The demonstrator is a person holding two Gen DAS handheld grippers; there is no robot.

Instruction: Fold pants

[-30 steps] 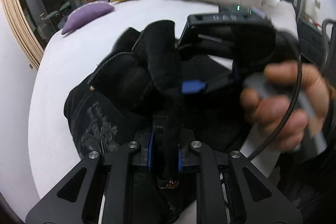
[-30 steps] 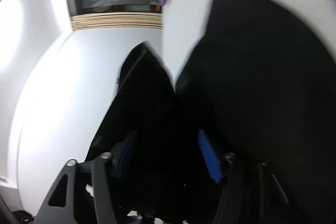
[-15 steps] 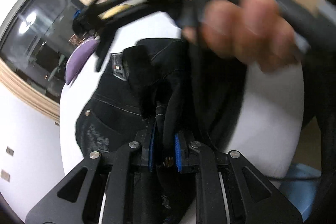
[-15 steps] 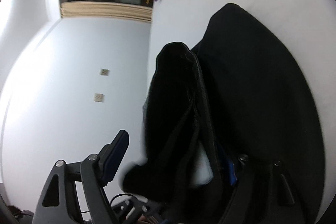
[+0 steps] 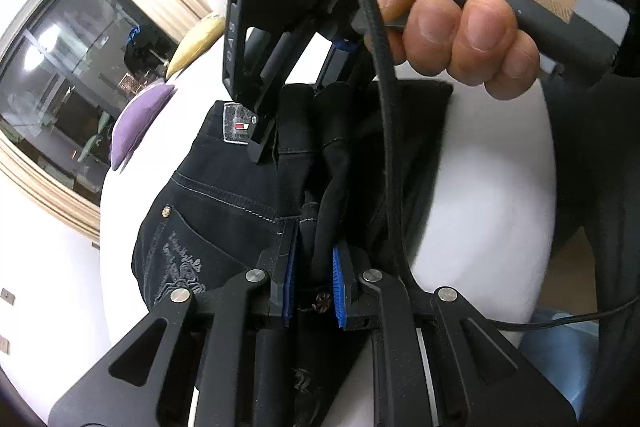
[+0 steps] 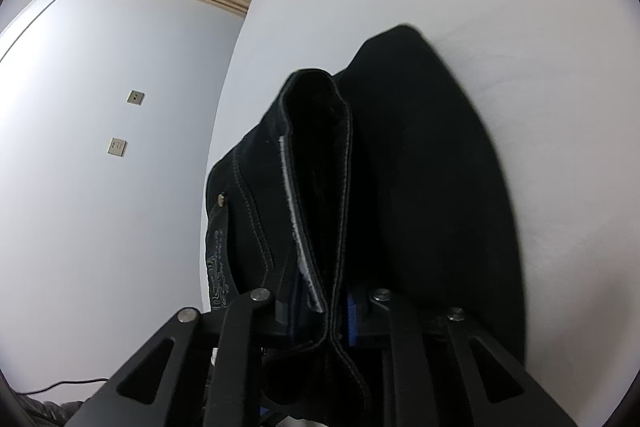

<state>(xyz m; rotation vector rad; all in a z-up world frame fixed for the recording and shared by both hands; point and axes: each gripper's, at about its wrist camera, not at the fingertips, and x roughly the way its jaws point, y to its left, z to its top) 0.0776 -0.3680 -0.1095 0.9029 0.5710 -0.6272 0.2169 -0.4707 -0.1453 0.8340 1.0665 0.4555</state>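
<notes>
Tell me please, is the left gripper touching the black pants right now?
Touching. The left wrist view shows the left gripper with its blue pads pressed against a bunched fold of the black pants on both sides.

The pants (image 5: 224, 195) are black denim with pale stitching, a back pocket bearing grey embroidery and a brass rivet, and a small grey label at the waistband. They lie bunched on the white bed (image 5: 492, 211), near its edge, with a gathered fold of cloth standing up from the heap and one flat part spread beyond it.

Both grippers, left gripper (image 5: 313, 285) and right gripper (image 6: 320, 311), clamped tight.
</notes>
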